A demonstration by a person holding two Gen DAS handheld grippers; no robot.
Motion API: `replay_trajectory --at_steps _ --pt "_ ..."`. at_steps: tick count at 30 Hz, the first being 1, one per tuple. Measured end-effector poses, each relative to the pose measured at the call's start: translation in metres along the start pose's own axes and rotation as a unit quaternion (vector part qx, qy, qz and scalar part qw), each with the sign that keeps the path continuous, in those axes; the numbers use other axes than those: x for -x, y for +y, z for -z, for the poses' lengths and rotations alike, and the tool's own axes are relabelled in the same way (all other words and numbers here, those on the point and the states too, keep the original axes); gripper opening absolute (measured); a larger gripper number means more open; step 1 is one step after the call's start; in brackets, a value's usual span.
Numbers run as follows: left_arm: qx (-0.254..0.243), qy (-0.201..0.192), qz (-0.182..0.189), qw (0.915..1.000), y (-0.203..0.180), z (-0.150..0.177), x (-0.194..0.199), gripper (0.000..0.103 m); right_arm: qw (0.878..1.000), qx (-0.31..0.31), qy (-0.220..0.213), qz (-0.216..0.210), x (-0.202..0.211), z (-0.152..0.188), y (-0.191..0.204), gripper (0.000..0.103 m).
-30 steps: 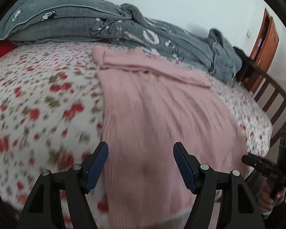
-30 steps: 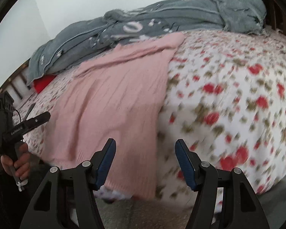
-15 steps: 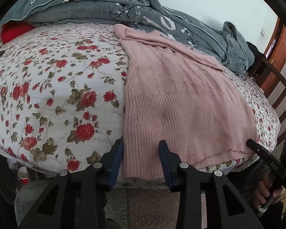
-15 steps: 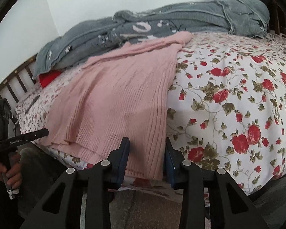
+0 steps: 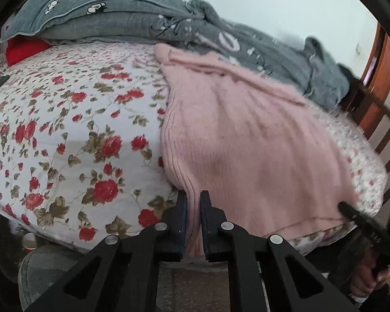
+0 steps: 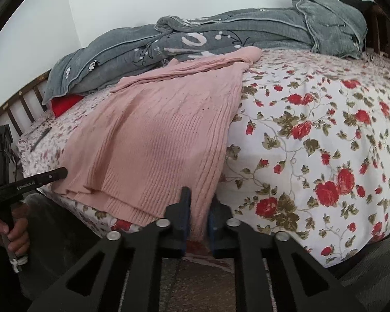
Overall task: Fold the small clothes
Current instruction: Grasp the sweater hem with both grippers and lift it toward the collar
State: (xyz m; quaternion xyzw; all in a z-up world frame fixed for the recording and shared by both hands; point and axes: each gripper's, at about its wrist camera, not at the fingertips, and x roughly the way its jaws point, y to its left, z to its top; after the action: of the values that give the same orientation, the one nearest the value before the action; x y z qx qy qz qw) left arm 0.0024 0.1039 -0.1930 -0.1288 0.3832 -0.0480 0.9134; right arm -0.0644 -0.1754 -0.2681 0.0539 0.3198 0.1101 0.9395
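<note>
A pink knit sweater [image 5: 247,143] lies spread flat on the floral bedsheet, its hem hanging over the near bed edge. My left gripper [image 5: 193,200] is shut on the hem's left corner. My right gripper [image 6: 199,197] is shut on the hem's right corner of the same sweater [image 6: 163,130]. Each gripper shows at the other view's edge: the right one in the left wrist view [image 5: 361,221], the left one in the right wrist view [image 6: 33,179].
A grey quilt [image 5: 169,28] is heaped along the wall behind the sweater; it also shows in the right wrist view [image 6: 221,33]. A red pillow [image 5: 23,49] lies under it. The floral bedsheet [image 6: 325,130] covers the bed. A wooden bed rail [image 5: 382,130] stands at one end.
Both grippers were open above the sweater a second ago. They dropped to the near bed edge and closed on the two hem corners.
</note>
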Motion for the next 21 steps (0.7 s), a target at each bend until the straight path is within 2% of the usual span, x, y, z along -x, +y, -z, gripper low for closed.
replay_trajectory --at_steps 5,9,13,17,21 --pt "0.061 -0.012 0.027 0.9977 0.023 -0.001 0.008 0.01 0.999 -0.016 -0.039 -0.032 0.018 -0.005 -0.01 0.006" --pt "0.072 -0.024 0.022 0.9969 0.029 0.001 0.013 0.01 1.0 -0.018 -0.02 0.001 0.01 -0.003 -0.013 0.006" --pt "0.097 -0.034 0.019 0.9945 0.042 0.002 0.017 0.008 0.999 -0.027 -0.042 0.001 0.019 -0.004 -0.019 0.005" --pt "0.165 -0.046 0.041 0.9844 0.07 0.004 0.021 0.006 0.998 -0.039 -0.039 0.012 0.017 -0.004 -0.025 0.005" --pt "0.171 -0.035 0.078 0.9815 0.075 0.008 0.019 0.006 1.0 -0.02 -0.021 0.012 0.008 -0.005 -0.016 0.006"
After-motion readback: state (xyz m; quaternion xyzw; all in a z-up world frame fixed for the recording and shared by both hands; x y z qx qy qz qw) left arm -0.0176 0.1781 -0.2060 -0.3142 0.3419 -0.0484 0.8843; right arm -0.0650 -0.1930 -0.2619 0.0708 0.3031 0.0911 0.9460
